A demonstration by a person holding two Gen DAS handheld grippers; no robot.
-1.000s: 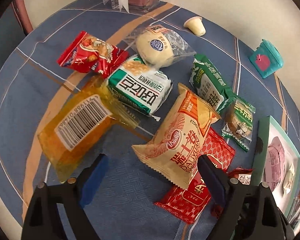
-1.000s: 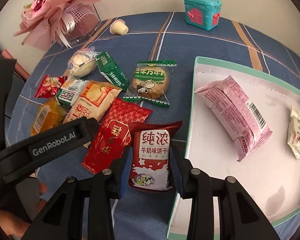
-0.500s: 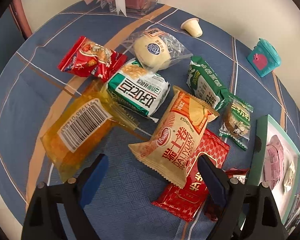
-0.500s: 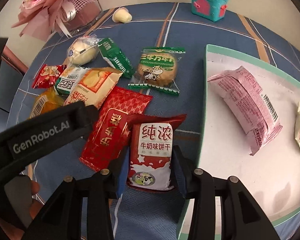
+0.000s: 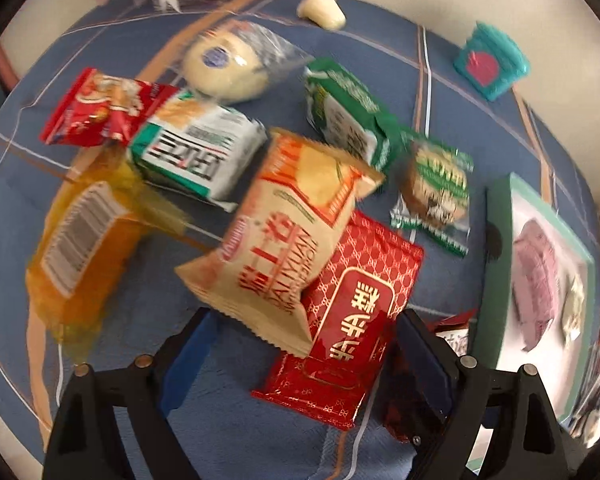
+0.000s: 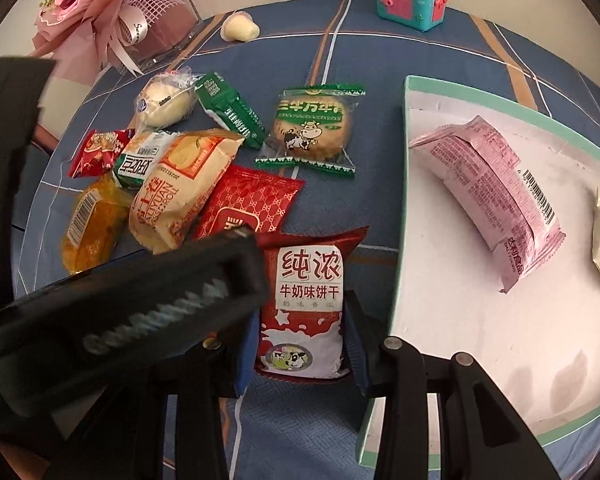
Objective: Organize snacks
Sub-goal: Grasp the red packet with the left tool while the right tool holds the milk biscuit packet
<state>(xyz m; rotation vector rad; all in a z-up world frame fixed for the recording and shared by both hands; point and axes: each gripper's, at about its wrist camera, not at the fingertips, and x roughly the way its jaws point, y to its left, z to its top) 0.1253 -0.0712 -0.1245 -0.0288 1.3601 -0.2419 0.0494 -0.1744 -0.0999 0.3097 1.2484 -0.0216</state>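
The right gripper has its blue pads pressed on both sides of the red milk biscuit pack, so the sound move is to lift it straight up before swinging it rightward over the near rim of the green-edged tray, where the pink pack already lies beyond the jaws. The left gripper is spread wide with nothing held, the red patterned pouch and the beige Swiss roll pack lying between and just ahead of its fingers; it should take only one
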